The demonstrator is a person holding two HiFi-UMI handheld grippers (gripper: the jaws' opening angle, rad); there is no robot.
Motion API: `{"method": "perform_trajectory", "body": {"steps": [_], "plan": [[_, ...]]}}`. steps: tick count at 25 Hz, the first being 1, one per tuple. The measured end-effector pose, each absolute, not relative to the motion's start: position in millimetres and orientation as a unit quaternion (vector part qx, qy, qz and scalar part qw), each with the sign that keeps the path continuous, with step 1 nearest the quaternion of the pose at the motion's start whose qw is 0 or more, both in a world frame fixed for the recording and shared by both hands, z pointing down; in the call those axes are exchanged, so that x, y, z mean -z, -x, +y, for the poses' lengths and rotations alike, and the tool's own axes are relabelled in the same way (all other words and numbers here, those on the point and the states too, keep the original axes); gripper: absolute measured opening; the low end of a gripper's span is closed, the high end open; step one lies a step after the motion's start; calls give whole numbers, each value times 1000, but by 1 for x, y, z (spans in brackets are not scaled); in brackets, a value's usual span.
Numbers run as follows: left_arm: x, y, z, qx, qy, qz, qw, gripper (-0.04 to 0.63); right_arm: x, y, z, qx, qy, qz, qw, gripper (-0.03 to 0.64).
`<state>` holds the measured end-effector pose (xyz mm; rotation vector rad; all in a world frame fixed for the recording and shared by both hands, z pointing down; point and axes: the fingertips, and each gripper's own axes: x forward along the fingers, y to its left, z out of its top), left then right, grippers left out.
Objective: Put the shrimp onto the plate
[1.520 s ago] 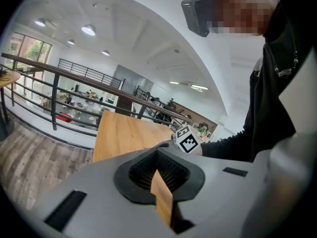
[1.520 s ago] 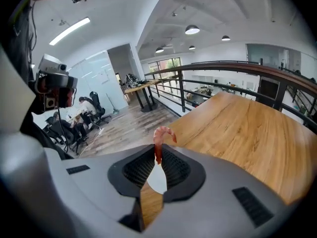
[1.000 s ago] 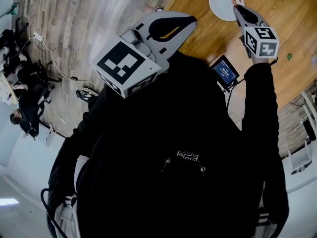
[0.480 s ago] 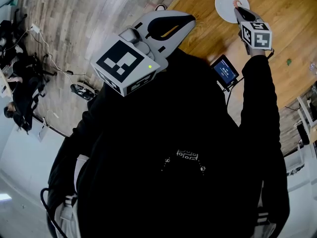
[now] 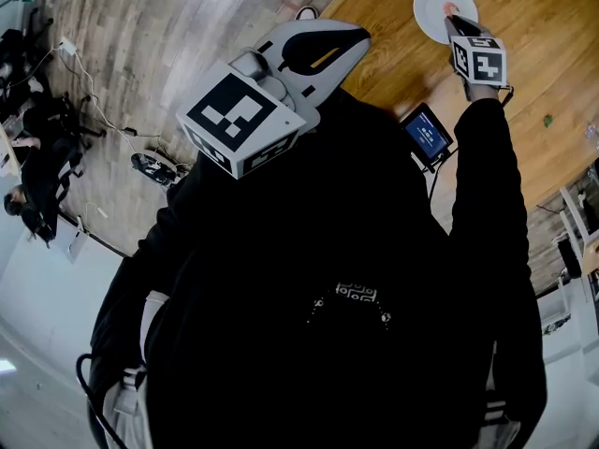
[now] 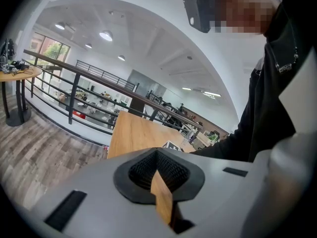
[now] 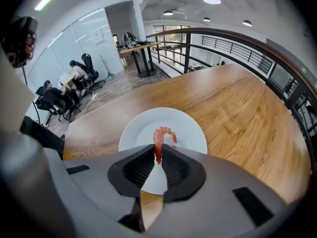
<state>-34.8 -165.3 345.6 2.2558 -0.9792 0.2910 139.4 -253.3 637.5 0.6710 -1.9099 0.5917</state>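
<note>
A pink curled shrimp (image 7: 161,137) hangs pinched between the pads of my right gripper (image 7: 158,155), which is shut on it. It hangs over the near part of a white plate (image 7: 185,128) on the wooden table (image 7: 237,108). The head view shows this right gripper (image 5: 456,19) at the end of an outstretched sleeve, over the plate (image 5: 432,0), with the shrimp (image 5: 450,8) at its tip. My left gripper (image 5: 360,37) is held close to the person's chest, off the table's edge. Its jaws (image 6: 157,155) meet at the tips with nothing between them.
A small device with a blue screen (image 5: 427,134) stands at the table's near edge. A tiny green thing (image 5: 547,118) lies to the right on the table. A black railing (image 7: 223,38) runs behind the table. People sit at desks on the floor below (image 5: 37,157).
The right gripper, still holding the shrimp, has reached a little farther out over the plate. The left gripper has hardly moved.
</note>
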Motion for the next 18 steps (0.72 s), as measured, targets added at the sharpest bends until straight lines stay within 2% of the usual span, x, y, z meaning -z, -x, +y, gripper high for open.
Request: {"method": "perform_trajectory", "body": {"steps": [18], "plan": [[-350,40,-148,-118,-866,-367,317,-2,-646,-141,-246,-245,-289,-768,516,55]]}}
